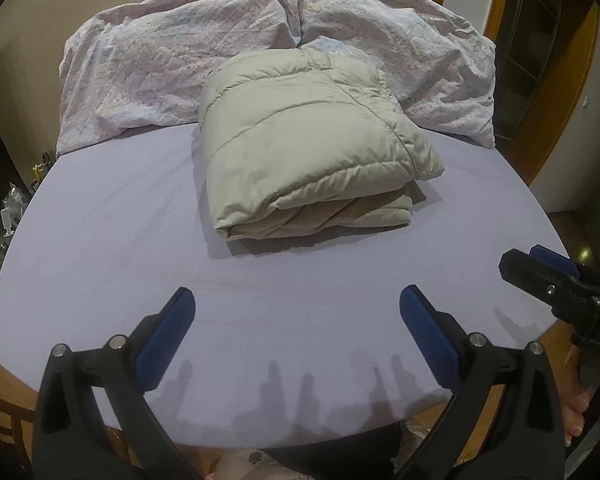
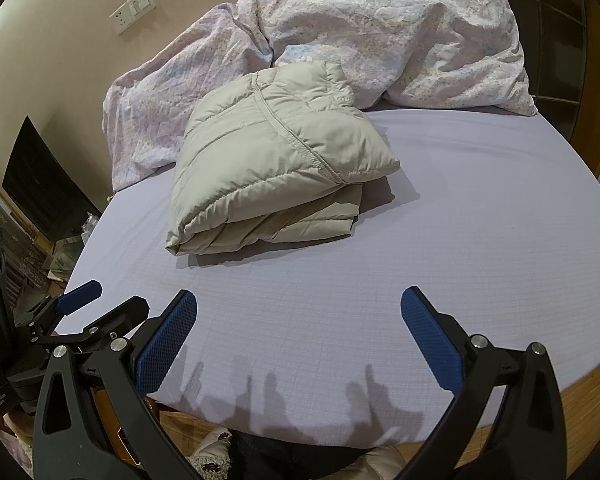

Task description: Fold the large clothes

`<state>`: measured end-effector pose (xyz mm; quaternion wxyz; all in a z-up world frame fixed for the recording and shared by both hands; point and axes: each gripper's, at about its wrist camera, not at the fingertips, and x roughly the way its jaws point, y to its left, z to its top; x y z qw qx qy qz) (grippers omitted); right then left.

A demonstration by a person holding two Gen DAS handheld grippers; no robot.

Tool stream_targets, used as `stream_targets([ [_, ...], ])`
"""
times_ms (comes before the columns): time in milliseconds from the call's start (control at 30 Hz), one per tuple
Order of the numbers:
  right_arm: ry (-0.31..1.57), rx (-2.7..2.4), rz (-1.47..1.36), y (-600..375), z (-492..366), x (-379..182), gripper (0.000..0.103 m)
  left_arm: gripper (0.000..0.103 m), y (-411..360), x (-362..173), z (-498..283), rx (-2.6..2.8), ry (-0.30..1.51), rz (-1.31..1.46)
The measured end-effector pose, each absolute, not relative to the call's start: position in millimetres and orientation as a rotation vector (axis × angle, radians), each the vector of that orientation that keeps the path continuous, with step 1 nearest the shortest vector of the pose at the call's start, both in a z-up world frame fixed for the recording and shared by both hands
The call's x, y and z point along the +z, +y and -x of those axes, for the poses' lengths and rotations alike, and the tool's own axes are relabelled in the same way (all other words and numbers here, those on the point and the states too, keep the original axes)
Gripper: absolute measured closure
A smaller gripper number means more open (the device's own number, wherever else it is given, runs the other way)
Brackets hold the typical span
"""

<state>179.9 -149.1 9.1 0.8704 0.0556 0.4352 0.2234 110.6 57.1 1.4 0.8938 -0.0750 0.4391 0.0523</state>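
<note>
A beige puffer jacket [image 1: 300, 136] lies folded into a thick square bundle in the middle of the bed; it also shows in the right wrist view [image 2: 272, 152]. My left gripper [image 1: 298, 300] is open and empty, held over the near part of the lilac sheet [image 1: 120, 240], well short of the jacket. My right gripper [image 2: 298, 302] is open and empty too, near the bed's front edge. The right gripper shows at the right edge of the left wrist view [image 1: 556, 276], and the left gripper shows at the left of the right wrist view [image 2: 100, 304].
A crumpled floral duvet [image 1: 180, 64] is heaped along the far side of the bed, behind the jacket. The wooden bed frame [image 2: 580, 392] rims the sheet. A wall socket plate [image 2: 134, 10] and a dark screen [image 2: 44, 184] are at the left.
</note>
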Motion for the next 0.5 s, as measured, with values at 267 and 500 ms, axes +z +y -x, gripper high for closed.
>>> stream_targets([
  [267, 0.912, 0.464, -0.117, -148.9, -179.1, 8.1, 0.001, 0.002, 56.2, 0.8, -110.7, 0.108, 0.917, 0.156],
  [500, 0.911, 0.465, -0.117, -149.1, -179.7, 8.2, 0.001, 0.002, 54.0, 0.0, -111.6, 0.109, 0.919, 0.156],
])
